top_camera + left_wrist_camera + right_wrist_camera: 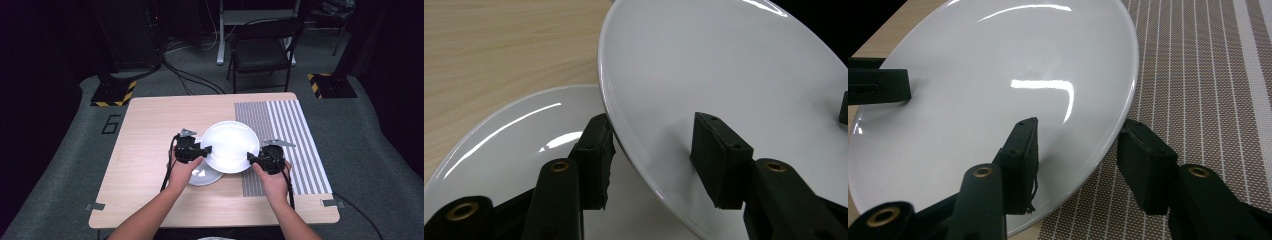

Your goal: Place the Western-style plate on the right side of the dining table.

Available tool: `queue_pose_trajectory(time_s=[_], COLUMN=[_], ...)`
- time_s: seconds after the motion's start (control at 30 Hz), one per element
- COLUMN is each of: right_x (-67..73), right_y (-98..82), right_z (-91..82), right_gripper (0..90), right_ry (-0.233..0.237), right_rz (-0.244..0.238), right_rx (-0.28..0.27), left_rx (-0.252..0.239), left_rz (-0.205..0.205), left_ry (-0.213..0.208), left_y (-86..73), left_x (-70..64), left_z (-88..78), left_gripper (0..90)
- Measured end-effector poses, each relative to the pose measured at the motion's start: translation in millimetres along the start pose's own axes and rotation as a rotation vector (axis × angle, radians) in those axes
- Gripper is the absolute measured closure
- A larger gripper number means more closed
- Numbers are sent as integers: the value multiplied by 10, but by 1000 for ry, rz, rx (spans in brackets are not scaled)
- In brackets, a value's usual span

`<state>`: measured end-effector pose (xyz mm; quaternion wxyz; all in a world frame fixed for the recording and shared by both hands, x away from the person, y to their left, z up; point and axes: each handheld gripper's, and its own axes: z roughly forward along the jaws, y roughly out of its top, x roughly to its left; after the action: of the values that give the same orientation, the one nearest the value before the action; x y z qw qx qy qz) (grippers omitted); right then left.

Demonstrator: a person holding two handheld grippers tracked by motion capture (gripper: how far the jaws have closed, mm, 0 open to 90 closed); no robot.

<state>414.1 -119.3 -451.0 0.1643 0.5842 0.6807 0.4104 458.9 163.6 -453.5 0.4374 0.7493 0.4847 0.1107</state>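
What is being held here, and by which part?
The large white plate, by its rim: the left claw grips one edge, the right claw the opposite edge.

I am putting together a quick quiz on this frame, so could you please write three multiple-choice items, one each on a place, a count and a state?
1. Where does the striped mat lie on the table?
A. on its right part
B. on its left part
C. across its near edge

2. How many white plates are there?
A. one
B. two
C. four

3. How is the large plate held?
A. by the left gripper alone
B. by neither gripper
C. by both grippers at opposite rims

Answers:
1. A, as the high view shows the stripes on the right.
2. B, since a small plate sits partly under the large one.
3. C, as the left gripper and right gripper each have their jaws around a rim.
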Motion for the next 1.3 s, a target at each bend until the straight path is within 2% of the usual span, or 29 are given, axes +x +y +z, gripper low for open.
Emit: queue_pose_trajectory(time_s=[0.6, 0.9, 1.3], right_x=[-123, -204, -311], right_y=[-35, -71, -131], right_z=[-142, -230, -338], right_gripper=[508, 508, 508], right_ry=[-39, -65, -101], right_rz=[32, 50, 74], right_rx=[-17, -27, -42], left_rx=[17, 24, 41], left_rz=[33, 39, 69], left_ry=[-35, -62, -97], left_y=[81, 118, 149], left_x=[-135, -229, -352], left_z=[145, 229, 344], left_gripper=[515, 515, 515])
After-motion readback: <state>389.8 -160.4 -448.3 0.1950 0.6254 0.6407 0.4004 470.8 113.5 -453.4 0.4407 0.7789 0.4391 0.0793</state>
